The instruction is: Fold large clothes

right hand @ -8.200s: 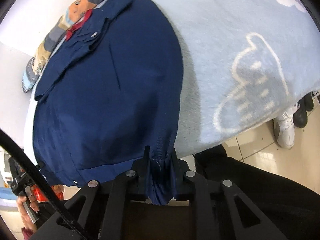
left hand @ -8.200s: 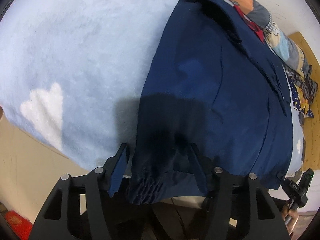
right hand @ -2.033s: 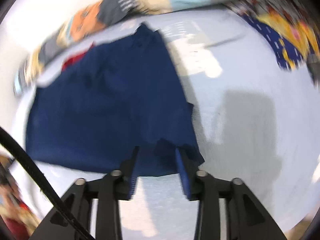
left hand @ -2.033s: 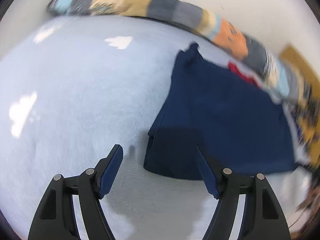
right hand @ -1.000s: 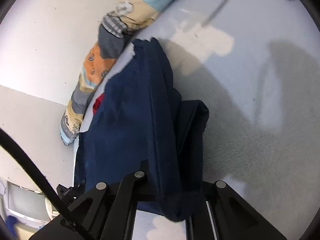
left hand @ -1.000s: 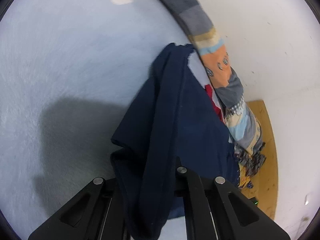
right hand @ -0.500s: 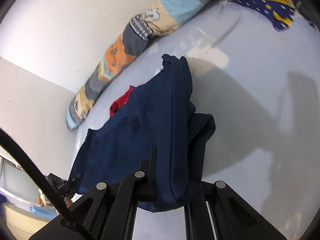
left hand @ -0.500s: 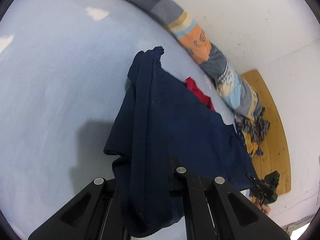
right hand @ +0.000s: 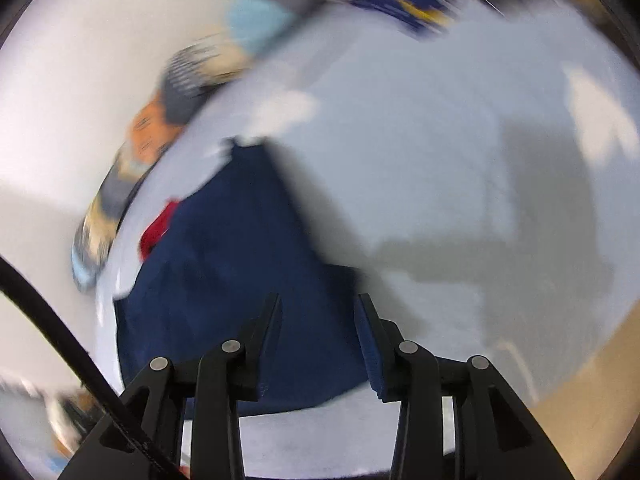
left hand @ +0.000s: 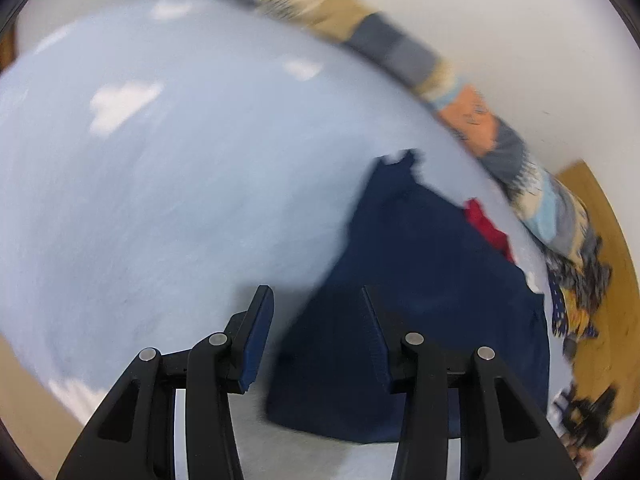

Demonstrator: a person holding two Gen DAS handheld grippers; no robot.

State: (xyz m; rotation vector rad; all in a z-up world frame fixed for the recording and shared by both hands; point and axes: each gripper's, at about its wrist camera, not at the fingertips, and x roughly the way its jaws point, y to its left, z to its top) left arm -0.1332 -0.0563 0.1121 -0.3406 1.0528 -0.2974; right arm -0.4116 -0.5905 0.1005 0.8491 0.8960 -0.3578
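A dark navy jacket [left hand: 420,280] lies folded on the light blue bed cover [left hand: 160,200], with a bit of red lining [left hand: 488,228] at its far edge. My left gripper [left hand: 316,320] is open and empty above the jacket's near left corner. In the right wrist view the jacket [right hand: 240,272] lies flat, red lining [right hand: 156,232] showing at its left. My right gripper [right hand: 318,320] is open and empty over its near right corner. Both views are motion-blurred.
A long patchwork bolster [left hand: 400,56] runs along the white wall behind the jacket; it also shows in the right wrist view [right hand: 168,120]. A patterned cloth [left hand: 576,292] and a wooden board [left hand: 612,264] lie at the right. The bed's near edge [right hand: 580,380] is close.
Both grippers have let go of the jacket and opened. The lifted folded edge now lies flat on the bed, and both grippers have drawn back.
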